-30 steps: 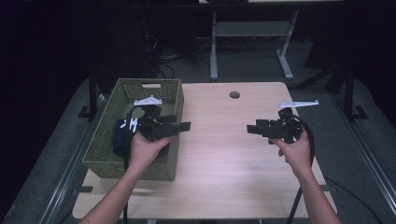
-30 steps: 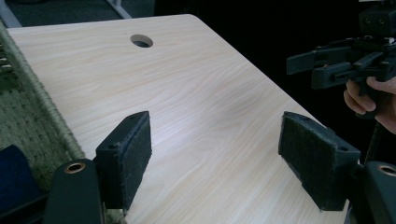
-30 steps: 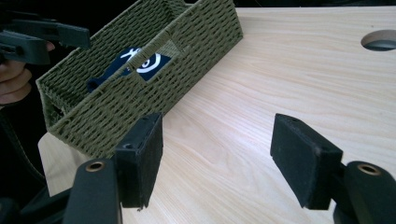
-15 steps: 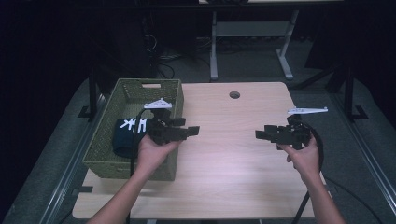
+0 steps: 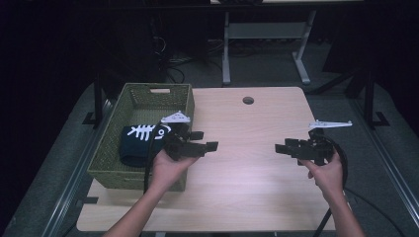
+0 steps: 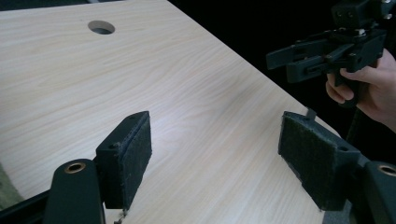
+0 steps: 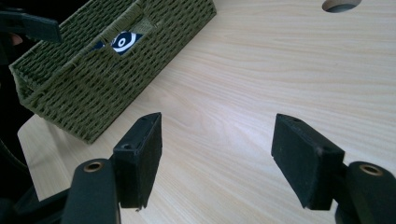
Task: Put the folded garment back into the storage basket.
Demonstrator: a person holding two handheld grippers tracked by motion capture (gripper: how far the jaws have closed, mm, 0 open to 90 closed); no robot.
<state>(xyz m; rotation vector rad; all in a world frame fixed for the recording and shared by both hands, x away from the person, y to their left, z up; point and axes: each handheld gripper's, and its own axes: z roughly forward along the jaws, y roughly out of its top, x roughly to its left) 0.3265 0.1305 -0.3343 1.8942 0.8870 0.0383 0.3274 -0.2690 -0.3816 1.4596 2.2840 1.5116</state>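
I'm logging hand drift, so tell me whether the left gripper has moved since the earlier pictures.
Yes. In the high view the left gripper has shifted right and toward the person, away from the green basket and out over the table.

Overhead plus jaw-level views (shared table (image 5: 257, 163))

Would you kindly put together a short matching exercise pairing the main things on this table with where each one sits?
Things:
1. green woven basket
2. dark folded cloth with a white fishbone print
3. round hole
4. right gripper

Places:
a. over the table's right part, jaws apart
b. inside the basket
c. on the table's left edge
d. in the tabletop near its far edge

Pairs: 1-c, 2-b, 3-d, 4-a
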